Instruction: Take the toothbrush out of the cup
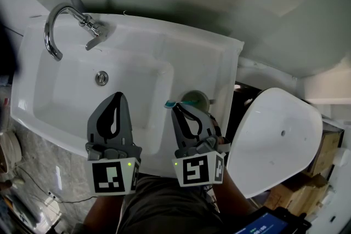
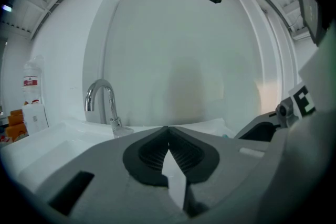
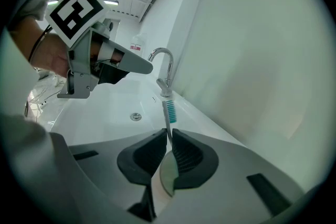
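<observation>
The toothbrush (image 3: 169, 112) is clamped just below its teal bristles between the jaws of the right gripper (image 3: 168, 136). Its handle is apparently down in the cup (image 1: 195, 99) on the right ledge of the sink (image 1: 219, 57), though how deep it sits cannot be made out. The left gripper (image 2: 168, 134) is held over the basin with its jaws clenched on nothing. If the brush is pulled at a slant, the thin neck could slip or twist in the grasp. Since the cup is not steadied, it could be dragged or tipped over should the handle catch its rim.
</observation>
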### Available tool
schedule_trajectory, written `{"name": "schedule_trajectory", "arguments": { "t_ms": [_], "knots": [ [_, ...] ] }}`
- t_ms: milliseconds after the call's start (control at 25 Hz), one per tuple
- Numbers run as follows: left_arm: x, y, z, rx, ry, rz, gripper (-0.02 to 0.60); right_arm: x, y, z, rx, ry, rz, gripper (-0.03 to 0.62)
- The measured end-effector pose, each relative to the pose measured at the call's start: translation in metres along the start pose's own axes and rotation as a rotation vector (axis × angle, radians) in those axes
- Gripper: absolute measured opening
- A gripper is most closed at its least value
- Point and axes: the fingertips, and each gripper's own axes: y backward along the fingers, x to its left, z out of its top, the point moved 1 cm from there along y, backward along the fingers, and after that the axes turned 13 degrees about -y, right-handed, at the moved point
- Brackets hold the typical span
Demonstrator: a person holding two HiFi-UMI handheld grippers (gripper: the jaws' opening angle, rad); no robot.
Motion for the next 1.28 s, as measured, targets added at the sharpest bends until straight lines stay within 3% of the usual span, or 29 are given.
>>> {"name": "schedule_trajectory", "arguments": {
  "t_ms": [720, 1280],
  "knots": [
    [-0.003, -0.001, 0.004, -0.012, -0.01, -0.004, 0.014, -0.009, 0.007, 0.007, -0.045, -0.004, -0.039, 0.029],
    [-0.01, 0.004, 0.019, -0.04, -0.027, -0.01, 0.014, -0.021, 0.021, 0.013, -0.113, -0.121, -0.059, 0.029]
  ]
}}
